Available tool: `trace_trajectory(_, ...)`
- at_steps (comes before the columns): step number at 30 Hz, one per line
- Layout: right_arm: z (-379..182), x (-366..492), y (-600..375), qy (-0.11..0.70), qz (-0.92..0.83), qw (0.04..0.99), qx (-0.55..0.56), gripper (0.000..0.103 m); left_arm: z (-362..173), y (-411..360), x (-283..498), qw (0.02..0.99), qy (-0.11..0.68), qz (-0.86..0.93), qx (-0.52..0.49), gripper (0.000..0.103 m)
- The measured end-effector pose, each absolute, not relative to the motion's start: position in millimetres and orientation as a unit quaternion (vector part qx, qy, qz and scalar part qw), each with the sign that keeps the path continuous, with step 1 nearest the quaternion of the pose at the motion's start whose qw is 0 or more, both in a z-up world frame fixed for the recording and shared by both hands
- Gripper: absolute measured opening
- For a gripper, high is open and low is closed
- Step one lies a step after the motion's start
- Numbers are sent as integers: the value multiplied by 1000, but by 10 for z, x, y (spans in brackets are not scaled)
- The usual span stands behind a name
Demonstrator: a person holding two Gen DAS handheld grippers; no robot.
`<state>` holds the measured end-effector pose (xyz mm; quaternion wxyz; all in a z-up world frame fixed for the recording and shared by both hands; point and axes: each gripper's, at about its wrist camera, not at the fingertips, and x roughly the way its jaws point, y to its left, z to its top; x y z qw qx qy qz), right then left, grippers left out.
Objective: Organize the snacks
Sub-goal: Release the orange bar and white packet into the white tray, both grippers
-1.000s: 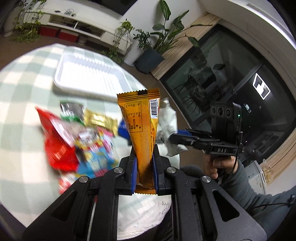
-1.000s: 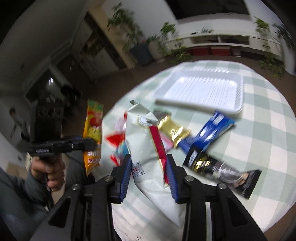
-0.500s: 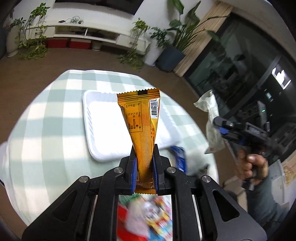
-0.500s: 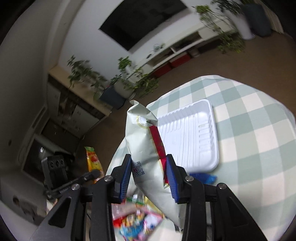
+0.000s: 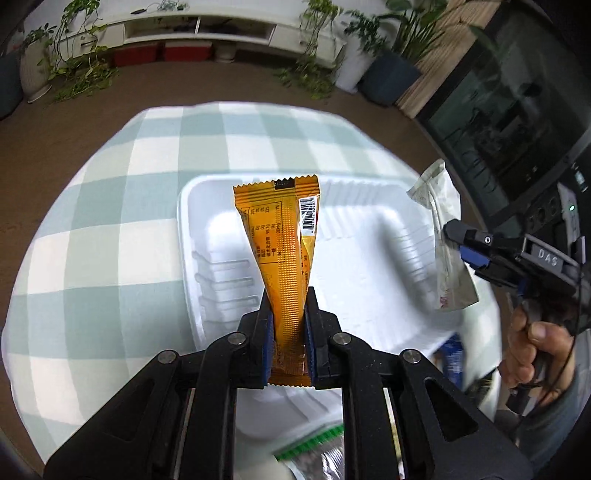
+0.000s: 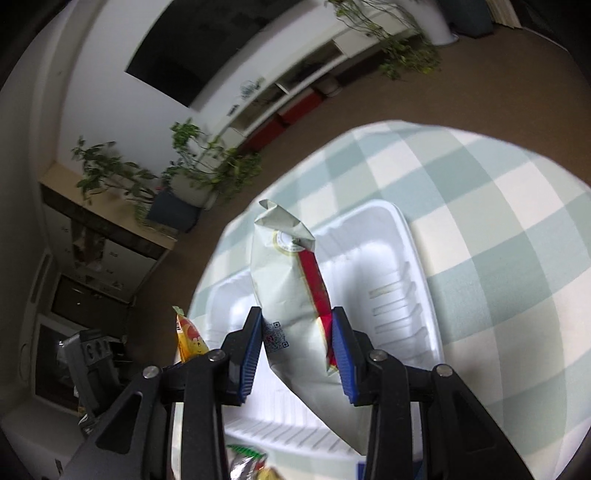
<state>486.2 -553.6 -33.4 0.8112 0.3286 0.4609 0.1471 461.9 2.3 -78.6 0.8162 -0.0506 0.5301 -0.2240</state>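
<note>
My left gripper (image 5: 289, 343) is shut on an orange snack packet (image 5: 284, 251) and holds it upright above the white foam tray (image 5: 373, 258). My right gripper (image 6: 297, 354) is shut on a pale white snack bag with a red stripe (image 6: 291, 284), also held above the tray (image 6: 399, 280). In the left wrist view the right gripper (image 5: 469, 245) with its white bag (image 5: 447, 236) hangs over the tray's right side. In the right wrist view the orange packet (image 6: 188, 338) shows at the tray's left.
The tray lies on a round table with a green-and-white checked cloth (image 5: 122, 206). A blue packet (image 5: 452, 356) and a green packet (image 5: 314, 448) lie near the tray's near edge. Potted plants (image 5: 388, 70) and a low white shelf (image 5: 207, 29) stand beyond.
Both grippers have carried their packets from over the snack pile to above the white tray, which now fills both views. The grips have not changed.
</note>
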Motion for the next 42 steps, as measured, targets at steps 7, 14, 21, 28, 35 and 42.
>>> trace_trajectory(7, -565, 4919, -5476, 484, 126, 814, 297, 39, -1025, -225, 4586, 815, 540, -213, 2, 13)
trace_trajectory(14, -551, 4886, -5352, 494, 127, 826, 241, 46, -1143, -301, 4571, 815, 546, -193, 23, 16)
trace_trajectory(21, -478, 4814, -5330, 494, 124, 831, 223, 60, -1087, -242, 4515, 820, 541, -185, 26, 16)
trace_trajectory(28, -75, 4453, -5413, 456, 146, 852, 212, 82, -679, -21, 4231, 847, 499, -180, 18, 50)
trace_trajectory(35, 306, 3594, -5599, 389, 215, 855, 268, 102, -165, 282, 3462, 866, 448, -222, -16, 103)
trace_trajectory(42, 266, 2643, -5720, 367, 238, 845, 309, 103, 73, 605, 2420, 896, 386, -217, -24, 103)
